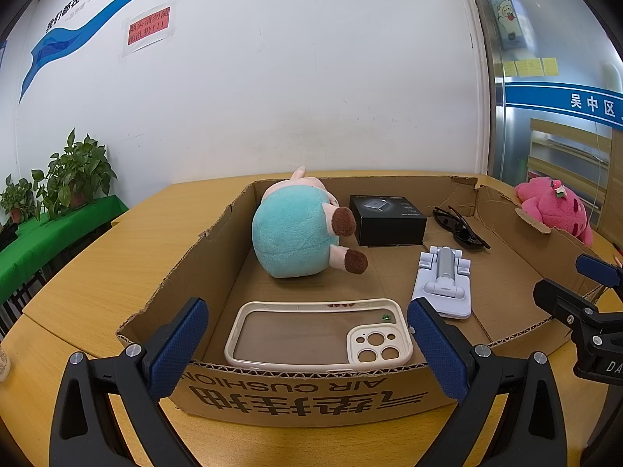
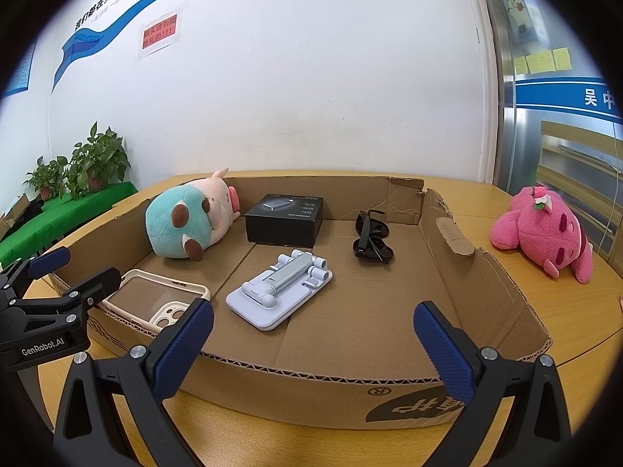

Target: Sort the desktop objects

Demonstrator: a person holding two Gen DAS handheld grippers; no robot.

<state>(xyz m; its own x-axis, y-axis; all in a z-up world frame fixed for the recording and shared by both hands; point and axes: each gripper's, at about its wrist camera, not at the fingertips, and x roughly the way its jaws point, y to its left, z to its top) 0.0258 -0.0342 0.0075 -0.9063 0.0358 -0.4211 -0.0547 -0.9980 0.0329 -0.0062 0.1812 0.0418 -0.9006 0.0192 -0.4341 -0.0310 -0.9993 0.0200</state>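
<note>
Desk (image 2: 564, 303): pink plush (image 2: 545, 229) right of tool (image 2: 313, 334).

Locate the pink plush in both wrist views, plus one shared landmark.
Left wrist: pink plush at the far right edge, on the table just outside the cardboard box's right wall.
Right wrist: pink plush right of centre, also outside that wall.
Shared landmark: black box beside the teal plush.

pink plush toy (image 2: 543, 229), black box (image 2: 286, 218), brown carton (image 2: 486, 272)
</note>
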